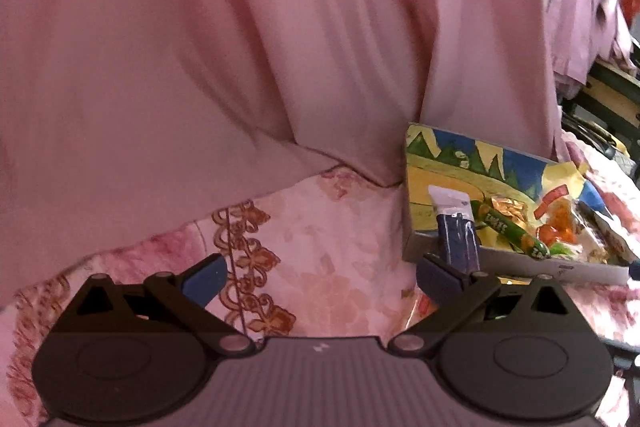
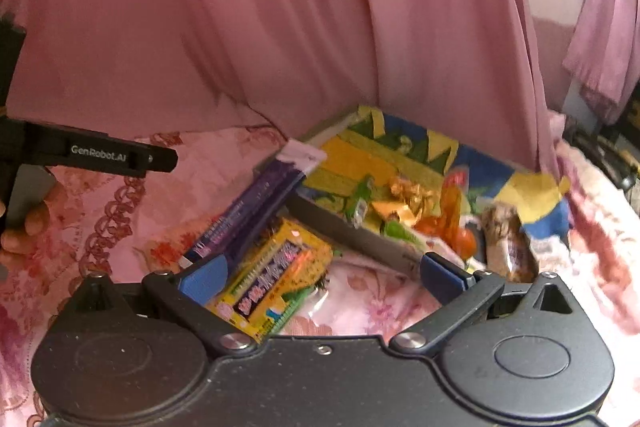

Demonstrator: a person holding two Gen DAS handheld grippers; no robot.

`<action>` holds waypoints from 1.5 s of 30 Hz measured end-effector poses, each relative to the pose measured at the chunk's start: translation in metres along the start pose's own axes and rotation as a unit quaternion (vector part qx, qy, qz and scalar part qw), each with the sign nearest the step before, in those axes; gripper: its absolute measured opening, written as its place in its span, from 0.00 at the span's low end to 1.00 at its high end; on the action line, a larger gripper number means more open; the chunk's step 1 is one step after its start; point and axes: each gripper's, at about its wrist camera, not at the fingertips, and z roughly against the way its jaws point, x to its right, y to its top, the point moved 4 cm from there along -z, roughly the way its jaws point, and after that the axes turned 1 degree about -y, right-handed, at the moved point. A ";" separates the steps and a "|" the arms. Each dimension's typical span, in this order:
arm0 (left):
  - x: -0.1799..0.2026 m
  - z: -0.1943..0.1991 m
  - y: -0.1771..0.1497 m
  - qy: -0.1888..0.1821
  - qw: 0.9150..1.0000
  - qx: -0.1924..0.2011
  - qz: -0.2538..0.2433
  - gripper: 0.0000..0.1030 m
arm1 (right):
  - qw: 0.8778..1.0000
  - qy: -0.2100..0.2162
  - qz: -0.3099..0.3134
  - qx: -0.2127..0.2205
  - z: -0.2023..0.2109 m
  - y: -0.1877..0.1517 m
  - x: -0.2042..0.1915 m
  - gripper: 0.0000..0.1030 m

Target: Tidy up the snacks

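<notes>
Both grippers' jaws gape; purple packet (image 2: 256, 203) apparently leans on the box rim (image 2: 340, 227).

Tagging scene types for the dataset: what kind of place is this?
Probably a bedroom at home, working on a bed. Cues: a pink floral bedspread as the work surface, a pink draped curtain close behind it, and a shallow colourful cardboard box of wrapped snacks resting on the fabric.

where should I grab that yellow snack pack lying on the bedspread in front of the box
Take the yellow snack pack across its narrow width near the middle, coming from above. It lies flat on the floral bedspread, its long axis diagonal, so turn the open right gripper to straddle the long edges.
</notes>
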 end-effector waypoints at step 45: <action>0.014 0.012 -0.014 -0.020 0.999 -0.003 -0.031 1.00 | 0.986 0.009 -0.152 -0.067 -0.022 -0.024 0.020 0.99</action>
